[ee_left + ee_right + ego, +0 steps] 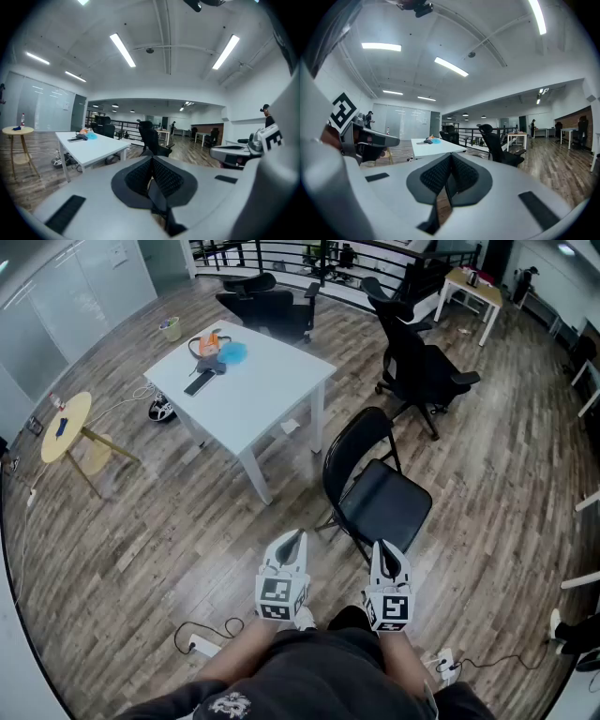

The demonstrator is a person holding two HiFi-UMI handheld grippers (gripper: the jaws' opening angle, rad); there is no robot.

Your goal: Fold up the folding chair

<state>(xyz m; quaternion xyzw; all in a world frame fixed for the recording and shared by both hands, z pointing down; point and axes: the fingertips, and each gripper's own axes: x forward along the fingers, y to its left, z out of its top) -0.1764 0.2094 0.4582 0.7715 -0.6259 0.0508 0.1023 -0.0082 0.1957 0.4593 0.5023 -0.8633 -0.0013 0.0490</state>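
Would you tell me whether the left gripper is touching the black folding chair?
Apart. The head view shows bare floor between the shut left gripper and the folding chair, which stands unfolded.

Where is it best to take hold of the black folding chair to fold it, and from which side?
Probably the seat's front edge, from the person's side: the folding chair stands open with the seat flat and that thin edge nearest the shut right gripper. The left gripper, also shut, could steady the curved backrest top. Both must open first.
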